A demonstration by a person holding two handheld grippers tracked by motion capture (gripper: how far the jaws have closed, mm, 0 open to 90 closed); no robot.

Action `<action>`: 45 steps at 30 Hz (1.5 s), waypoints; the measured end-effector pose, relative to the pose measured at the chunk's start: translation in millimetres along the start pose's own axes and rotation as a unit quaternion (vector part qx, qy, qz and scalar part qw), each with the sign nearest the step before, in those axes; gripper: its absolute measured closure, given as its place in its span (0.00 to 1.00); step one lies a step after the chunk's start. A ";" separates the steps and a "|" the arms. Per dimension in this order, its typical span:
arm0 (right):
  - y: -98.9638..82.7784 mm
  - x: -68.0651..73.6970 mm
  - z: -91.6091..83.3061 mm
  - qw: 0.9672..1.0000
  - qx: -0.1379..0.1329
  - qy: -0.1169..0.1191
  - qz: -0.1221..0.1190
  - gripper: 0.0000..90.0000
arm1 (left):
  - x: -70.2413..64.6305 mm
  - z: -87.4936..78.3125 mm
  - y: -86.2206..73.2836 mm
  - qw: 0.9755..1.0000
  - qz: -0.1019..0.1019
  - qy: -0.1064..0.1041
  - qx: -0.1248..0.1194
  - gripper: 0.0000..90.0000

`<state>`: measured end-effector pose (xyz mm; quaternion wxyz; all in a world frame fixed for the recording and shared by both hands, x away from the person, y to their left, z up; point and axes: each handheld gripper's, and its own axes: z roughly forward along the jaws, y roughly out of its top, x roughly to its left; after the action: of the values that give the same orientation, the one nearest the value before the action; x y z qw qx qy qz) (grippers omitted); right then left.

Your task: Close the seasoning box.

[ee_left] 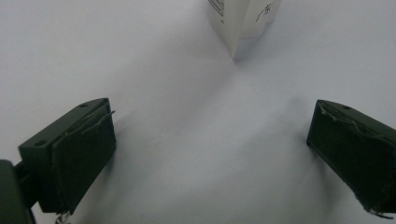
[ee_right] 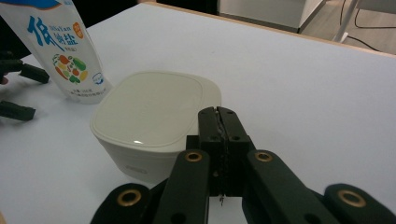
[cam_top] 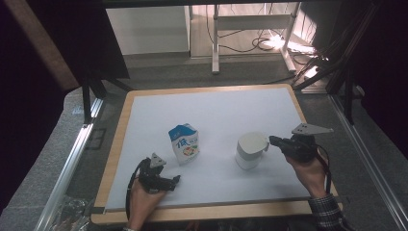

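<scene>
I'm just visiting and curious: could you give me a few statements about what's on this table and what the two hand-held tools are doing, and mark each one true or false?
1. The salt bag stands upright on the white mat. True.
2. The white container has its lid off. False: the lid is on.
3. The right gripper has its fingers pressed together by the container's edge. True.
4. The left gripper is clamped on the bag. False: its fingers stand wide apart with nothing between them, and the bag lies beyond them.
5. The bag stands to the right of the container in the high view. False: it stands to its left.
</scene>
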<state>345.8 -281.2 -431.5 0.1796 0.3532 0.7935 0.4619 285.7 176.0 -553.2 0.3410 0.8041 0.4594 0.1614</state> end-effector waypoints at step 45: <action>-38.2 -6.5 -9.0 0.997 0.051 -0.051 0.017 0.23 | 0.7 -0.4 0.1 1.000 0.004 0.000 0.004 0.01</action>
<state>329.7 -303.7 -460.1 0.1939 0.3986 0.7997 0.4050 285.9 176.7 -552.8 0.3375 0.8072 0.4567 0.1612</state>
